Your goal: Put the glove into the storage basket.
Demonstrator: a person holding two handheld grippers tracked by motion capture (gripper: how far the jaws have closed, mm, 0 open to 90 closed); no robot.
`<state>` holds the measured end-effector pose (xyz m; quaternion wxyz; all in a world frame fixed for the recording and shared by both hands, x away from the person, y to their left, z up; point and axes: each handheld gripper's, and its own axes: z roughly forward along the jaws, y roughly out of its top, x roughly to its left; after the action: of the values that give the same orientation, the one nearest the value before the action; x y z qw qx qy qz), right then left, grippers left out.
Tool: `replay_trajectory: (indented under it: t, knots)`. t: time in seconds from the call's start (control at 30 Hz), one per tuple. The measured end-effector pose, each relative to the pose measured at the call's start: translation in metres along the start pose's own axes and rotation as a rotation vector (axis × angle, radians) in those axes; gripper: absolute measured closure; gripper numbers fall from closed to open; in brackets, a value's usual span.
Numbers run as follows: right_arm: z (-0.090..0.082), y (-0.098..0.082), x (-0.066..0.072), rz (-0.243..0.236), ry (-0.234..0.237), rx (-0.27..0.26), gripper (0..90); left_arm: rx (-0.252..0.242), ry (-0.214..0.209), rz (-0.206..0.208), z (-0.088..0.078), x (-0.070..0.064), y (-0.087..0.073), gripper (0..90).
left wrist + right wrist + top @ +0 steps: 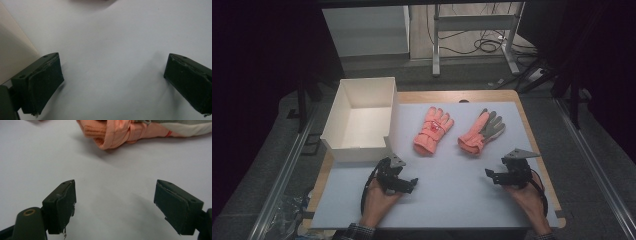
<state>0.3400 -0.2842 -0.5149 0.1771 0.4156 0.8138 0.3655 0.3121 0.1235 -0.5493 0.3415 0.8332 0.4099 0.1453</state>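
Observation:
Two pink-orange gloves lie in the middle of the white table mat. The left glove (432,131) is back up, fingers pointing away. The right glove (481,132) is palm up with a grey palm, and its cuff (110,132) fills the top of the right gripper view. My left gripper (406,184) hovers low over the mat near the box corner, jaws wide apart and empty (112,82). My right gripper (494,176) sits near the mat below the right glove, also open with nothing between its jaws (115,205).
An open white box (361,120) stands at the left back of the mat; its wall (12,55) shows at the left of the left gripper view. The wooden table edge (532,135) runs along the right. Cables and metal table legs lie on the floor beyond.

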Motion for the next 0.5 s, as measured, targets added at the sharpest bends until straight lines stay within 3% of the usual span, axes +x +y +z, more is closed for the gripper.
replay_trajectory:
  t: [0.17,0.5]
  knots:
    - [0.001,0.011,-0.004,-0.013,-0.002,0.004,19.8,0.0,0.0,0.0,0.0,0.0,0.0,1.5]
    - [0.008,0.033,-0.014,0.01,0.011,-0.014,25.2,0.0,0.0,-0.002,0.0,0.0,0.0,1.5]
